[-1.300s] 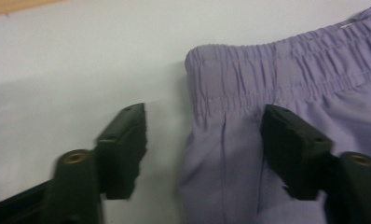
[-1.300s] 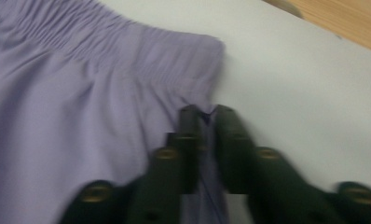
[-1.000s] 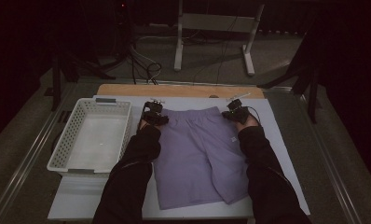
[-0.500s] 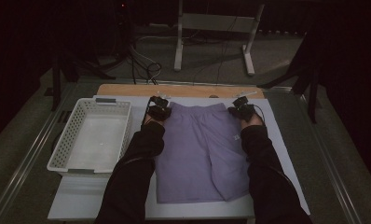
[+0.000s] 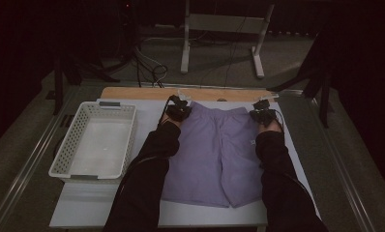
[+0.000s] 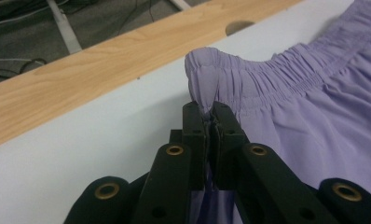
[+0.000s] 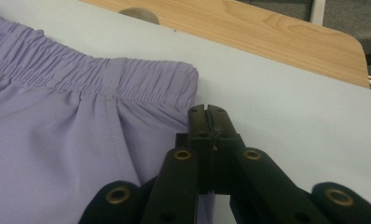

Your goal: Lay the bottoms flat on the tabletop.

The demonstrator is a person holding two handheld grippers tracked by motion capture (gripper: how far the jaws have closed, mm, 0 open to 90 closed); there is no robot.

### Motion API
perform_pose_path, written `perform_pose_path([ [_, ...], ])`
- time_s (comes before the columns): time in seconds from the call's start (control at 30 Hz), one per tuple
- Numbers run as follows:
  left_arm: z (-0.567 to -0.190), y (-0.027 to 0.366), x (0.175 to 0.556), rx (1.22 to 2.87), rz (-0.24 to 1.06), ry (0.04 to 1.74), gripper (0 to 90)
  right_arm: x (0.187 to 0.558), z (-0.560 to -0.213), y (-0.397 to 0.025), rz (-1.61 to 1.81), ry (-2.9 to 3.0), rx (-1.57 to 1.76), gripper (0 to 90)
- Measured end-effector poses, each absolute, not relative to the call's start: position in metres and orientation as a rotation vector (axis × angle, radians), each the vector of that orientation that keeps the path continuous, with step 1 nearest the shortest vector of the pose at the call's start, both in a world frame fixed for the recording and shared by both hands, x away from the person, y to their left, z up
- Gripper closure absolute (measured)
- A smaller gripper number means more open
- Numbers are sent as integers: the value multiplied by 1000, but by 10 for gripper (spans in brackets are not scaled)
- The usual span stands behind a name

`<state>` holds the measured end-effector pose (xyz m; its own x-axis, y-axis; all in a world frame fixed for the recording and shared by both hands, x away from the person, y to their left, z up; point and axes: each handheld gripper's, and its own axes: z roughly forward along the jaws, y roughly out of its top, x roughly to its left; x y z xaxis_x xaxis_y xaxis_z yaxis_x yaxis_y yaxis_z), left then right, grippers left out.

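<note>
- Dim room with a metal stand and loose cables on the floor beyond the table; I work on a pale white tabletop sheet (image 5: 147,130) with a light wooden strip (image 5: 132,93) along its far edge.
- Arms: both of my dark-sleeved forearms run forward from the near edge, roughly parallel, one along each side of the garment, hands at its far corners.
- Lilac fabric shorts with a gathered elastic waistband (image 5: 219,154): spread flat near the middle of the sheet, long axis running away from me, waistband at the far end just short of the wooden strip, leg openings toward the near edge.
- Left gripper (image 6: 206,122): jaws pressed together on a pinch of the waistband corner; the cloth rises in a small peak above the tips.
- Right gripper (image 7: 207,122): jaws closed with no gap between them, at the other waistband corner; cloth runs under them, but I cannot tell whether any is caught.
- White perforated plastic basket (image 5: 65,154): left of the shorts, well apart from them.
</note>
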<state>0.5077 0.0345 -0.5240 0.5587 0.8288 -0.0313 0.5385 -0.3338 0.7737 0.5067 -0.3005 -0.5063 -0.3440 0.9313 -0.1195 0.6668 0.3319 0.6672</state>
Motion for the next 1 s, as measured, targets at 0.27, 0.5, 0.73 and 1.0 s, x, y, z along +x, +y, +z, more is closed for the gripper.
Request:
perform_pose_path([
  [0.27,-526,37,507,2013,461,1145,669,503,-510,-297,777,2083,1401,776],
  [0.5,-522,37,502,2015,376,1180,230,497,-499,-297,895,2065,1394,475],
  [0.73,-500,41,486,1999,337,1124,69,477,-485,-293,1142,2037,1349,133],
  [1.0,-484,43,466,1997,307,1048,13,463,-478,-281,1255,2190,1168,128],
])
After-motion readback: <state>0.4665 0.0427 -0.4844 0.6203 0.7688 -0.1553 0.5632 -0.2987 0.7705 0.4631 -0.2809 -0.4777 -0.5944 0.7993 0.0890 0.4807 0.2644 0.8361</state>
